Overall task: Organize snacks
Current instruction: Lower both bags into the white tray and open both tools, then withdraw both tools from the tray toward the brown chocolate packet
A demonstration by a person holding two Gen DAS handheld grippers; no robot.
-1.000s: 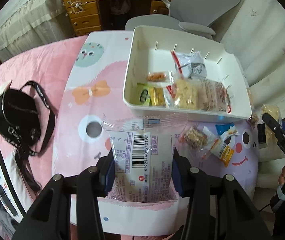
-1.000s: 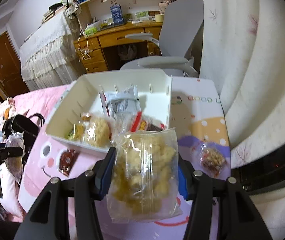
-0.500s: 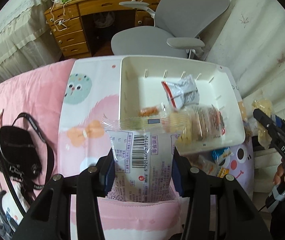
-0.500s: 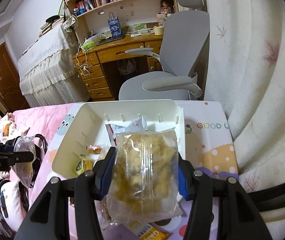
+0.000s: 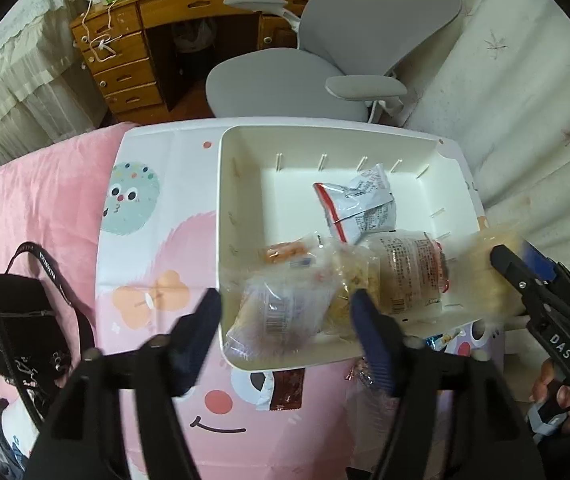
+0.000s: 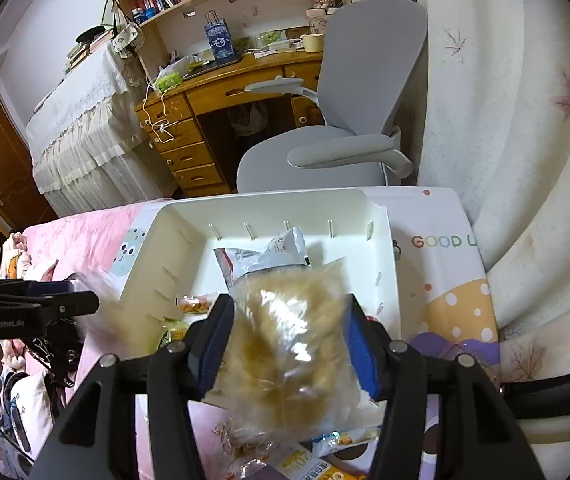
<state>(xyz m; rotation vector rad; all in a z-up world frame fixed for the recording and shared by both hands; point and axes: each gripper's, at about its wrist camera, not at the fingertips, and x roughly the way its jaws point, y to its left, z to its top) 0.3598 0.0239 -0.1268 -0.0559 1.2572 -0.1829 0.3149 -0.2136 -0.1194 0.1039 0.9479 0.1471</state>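
Note:
A white tray (image 5: 221,208) (image 6: 269,196) sits on the cartoon-print mat and holds several snack packets. My left gripper (image 5: 285,300) hangs over its near left corner with jaws opening. The clear barcode packet (image 5: 281,316) lies blurred below them in the tray, free of both pads. My right gripper (image 6: 288,308) is over the tray's near edge. Its pads still press a clear bag of yellow snacks (image 6: 289,344), and its jaws are starting to open. That bag and gripper show at the right of the left wrist view (image 5: 525,280).
A white-and-red packet (image 5: 359,200) and a brown wafer pack (image 5: 409,276) lie in the tray. A brown sachet (image 5: 287,390) and loose snacks (image 6: 325,468) lie on the mat. A black bag (image 5: 13,320) rests left on the pink blanket. A grey chair (image 5: 325,64) stands behind.
Both grippers moved forward over the tray. The left jaws spread and the barcode packet dropped out of them into the tray. The right gripper still carries its bag.

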